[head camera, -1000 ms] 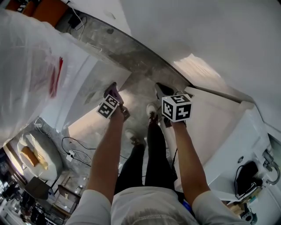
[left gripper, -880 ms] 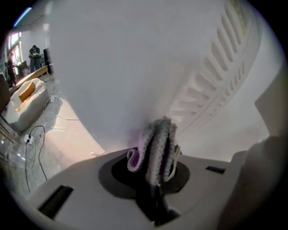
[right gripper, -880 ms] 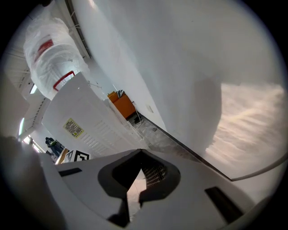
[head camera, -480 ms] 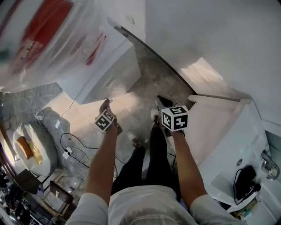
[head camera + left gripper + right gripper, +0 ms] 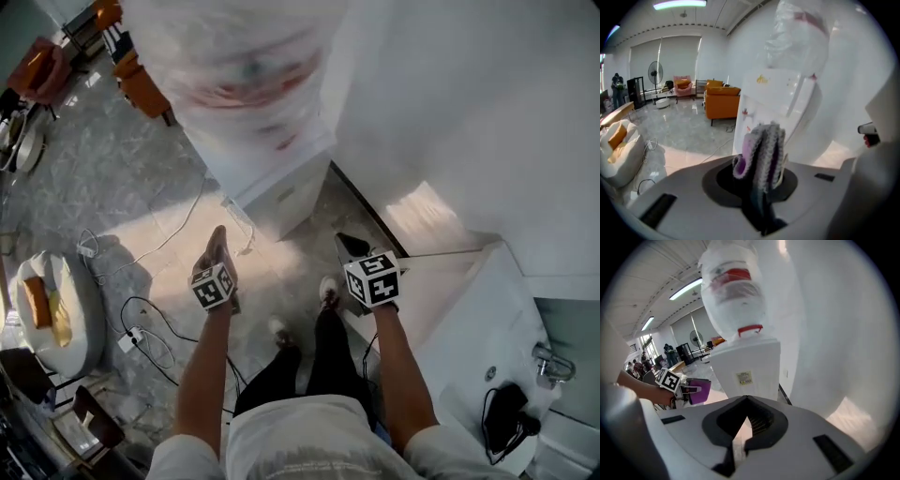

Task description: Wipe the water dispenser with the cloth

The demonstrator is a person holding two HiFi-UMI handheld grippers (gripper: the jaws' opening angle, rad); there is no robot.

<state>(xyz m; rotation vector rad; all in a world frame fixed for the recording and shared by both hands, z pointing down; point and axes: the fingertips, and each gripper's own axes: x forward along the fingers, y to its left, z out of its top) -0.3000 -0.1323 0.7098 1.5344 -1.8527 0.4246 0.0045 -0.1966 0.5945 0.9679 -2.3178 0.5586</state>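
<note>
"Where's the cloth?"

"In my left claw (image 5: 217,247). It's clamped on the grey-and-purple cloth (image 5: 761,150), which stands bunched up between the jaws. It's pointed at the water dispenser (image 5: 780,105) but held short of it, not touching."

"And your other side?"

"My right claw (image 5: 746,401) is pinched down to a bare sliver with nothing in it. It faces the dispenser's white body, below the plastic-wrapped bottle (image 5: 733,291) that sits on top."

"What does the head view give you?"

"Both claws are held out over the grey floor (image 5: 141,169), with the dispenser just ahead of them, standing against the white wall (image 5: 469,112). My right claw is on the wall side of the dispenser and my left on the open-room side. In the left gripper view an orange sofa (image 5: 719,96) sits beyond the dispenser, well apart from it."
</note>
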